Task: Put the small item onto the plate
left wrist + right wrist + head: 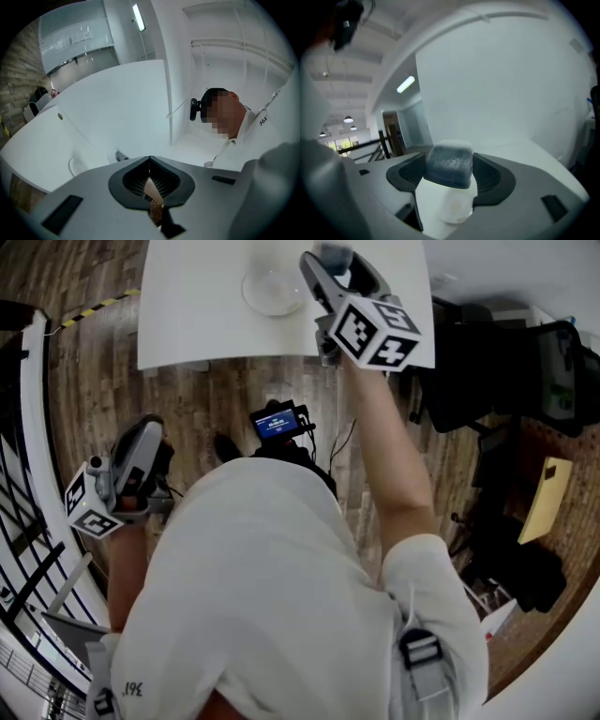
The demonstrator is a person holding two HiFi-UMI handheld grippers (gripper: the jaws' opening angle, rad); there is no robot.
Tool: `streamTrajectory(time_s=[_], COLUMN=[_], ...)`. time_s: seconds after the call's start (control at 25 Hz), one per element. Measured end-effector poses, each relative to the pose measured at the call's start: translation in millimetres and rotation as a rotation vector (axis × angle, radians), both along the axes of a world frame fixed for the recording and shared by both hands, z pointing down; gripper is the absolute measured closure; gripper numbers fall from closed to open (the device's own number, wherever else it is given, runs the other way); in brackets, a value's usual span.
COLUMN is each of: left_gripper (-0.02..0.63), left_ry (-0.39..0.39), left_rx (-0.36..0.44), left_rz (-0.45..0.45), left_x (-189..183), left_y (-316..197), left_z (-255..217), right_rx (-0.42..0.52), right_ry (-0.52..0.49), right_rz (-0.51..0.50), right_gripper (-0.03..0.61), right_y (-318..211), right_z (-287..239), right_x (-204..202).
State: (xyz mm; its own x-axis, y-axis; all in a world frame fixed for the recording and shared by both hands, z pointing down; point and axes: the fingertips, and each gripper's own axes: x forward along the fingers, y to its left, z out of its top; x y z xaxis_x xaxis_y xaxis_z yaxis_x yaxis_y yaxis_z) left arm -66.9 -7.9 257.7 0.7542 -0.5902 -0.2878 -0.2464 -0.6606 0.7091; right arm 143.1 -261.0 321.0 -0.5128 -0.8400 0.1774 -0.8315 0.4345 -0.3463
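In the head view the right gripper (336, 268) reaches forward on an outstretched arm over the far right part of the white desk (187, 306), its marker cube nearest the camera. The item (335, 253) shows only as a bluish bit at the gripper's tip, just right of the clear plate (272, 289) and not on it. The plate lies near the desk's front edge with nothing in it. The left gripper (148, 432) hangs low at the person's left side over the wooden floor (94, 362), well apart from the desk. In the left gripper view the left gripper (150, 161) has its jaws brought together, the tips meeting in a thin line with nothing between them; only a brown sliver shows behind the tips, and a white shirt (262, 136) fills the right side. In the right gripper view the right gripper (450, 157) is clamped on the item (447, 197), a small white bottle with a blue-grey cap (449, 164). The ribbed pads (492, 176) press its two sides. Its long axis runs along the jaws, with the white body toward the camera and the cap pointing away, past the tips, tilted slightly to the right. Whether the item touches the desk I cannot tell.
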Motion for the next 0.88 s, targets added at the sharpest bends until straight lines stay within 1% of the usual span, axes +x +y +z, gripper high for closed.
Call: streamTrajectory(time_s=[0.08,0.12,0.16,0.2,0.24,0.32,0.36,0.4,0.44,0.48,0.52,0.56,0.6,0.64,0.68,0.72,0.76,0.8,0.88], left_gripper=[0.609,0.609,0.609,0.608,0.609,0.609,0.609,0.609,0.609,0.609,0.609,0.608,0.608,0.609,0.609,0.609,0.609,0.609,0.609], left_ry=[-0.018,-0.032,-0.046,-0.058,-0.064,-0.064,-0.062,-0.059,-0.056,-0.050,-0.040,-0.026,-0.010,0.005,0.019,0.031,0.040,0.046,0.052], left_rx=[-0.021,-0.035,-0.050,-0.065,-0.081,-0.107,-0.114,-0.117,-0.115,-0.110,-0.103,-0.098,-0.094,-0.092,-0.088,-0.084,-0.079,-0.074,-0.056], left_rz=[0.002,-0.001,-0.011,-0.026,-0.044,-0.078,-0.092,-0.103,-0.111,-0.116,-0.119,-0.120,-0.118,-0.114,-0.106,-0.094,-0.078,-0.057,-0.007], left_x=[2.9,2.8,1.4,-1.1,-4.4,-11.0,-13.7,-16.0,-18.2,-20.1,-21.7,-23.0,-24.0,-24.5,-24.6,-23.8,-21.6,-17.5,-3.8], left_y=[1.2,2.8,5.2,8.2,10.7,12.7,12.4,11.7,10.4,8.4,5.8,3.1,0.6,-1.6,-2.9,-3.6,-3.8,-4.3,-7.1], left_z=[1.9,3.6,5.7,8.1,10.6,14.6,15.4,15.4,15.1,14.8,14.8,15.1,15.3,15.1,14.1,12.6,10.9,8.9,3.8], right_rx=[-0.141,-0.214,-0.284,-0.338,-0.359,-0.333,-0.315,-0.291,-0.258,-0.225,-0.205,-0.206,-0.216,-0.219,-0.207,-0.180,-0.139,-0.092,0.006], right_ry=[0.308,0.435,0.534,0.604,0.656,0.721,0.727,0.709,0.658,0.562,0.413,0.209,-0.030,-0.264,-0.460,-0.590,-0.649,-0.664,-0.673], right_rz=[-0.039,-0.073,-0.108,-0.142,-0.173,-0.225,-0.227,-0.207,-0.173,-0.135,-0.105,-0.087,-0.080,-0.077,-0.075,-0.071,-0.065,-0.063,-0.072], right_gripper=[0.258,0.258,0.259,0.258,0.258,0.258,0.258,0.237,0.182,0.141,0.141,0.141,0.145,0.219,0.367,0.449,0.538,0.577,0.577], right_y=[-40.1,-48.7,-49.5,-45.5,-41.8,-40.3,-41.9,-45.4,-49.3,-50.8,-46.2,-33.4,-13.8,9.0,32.0,52.6,68.7,79.5,88.1], right_z=[107.1,153.4,191.3,219.6,238.2,255.7,257.7,252.1,235.9,208.6,172.3,131.5,91.1,53.1,18.5,-11.1,-35.2,-55.9,-95.1], right_x=[-11.6,-18.1,-24.7,-31.2,-37.6,-47.6,-48.5,-46.6,-42.8,-37.8,-32.0,-26.0,-19.1,-10.7,-0.9,9.5,19.4,27.8,38.3])
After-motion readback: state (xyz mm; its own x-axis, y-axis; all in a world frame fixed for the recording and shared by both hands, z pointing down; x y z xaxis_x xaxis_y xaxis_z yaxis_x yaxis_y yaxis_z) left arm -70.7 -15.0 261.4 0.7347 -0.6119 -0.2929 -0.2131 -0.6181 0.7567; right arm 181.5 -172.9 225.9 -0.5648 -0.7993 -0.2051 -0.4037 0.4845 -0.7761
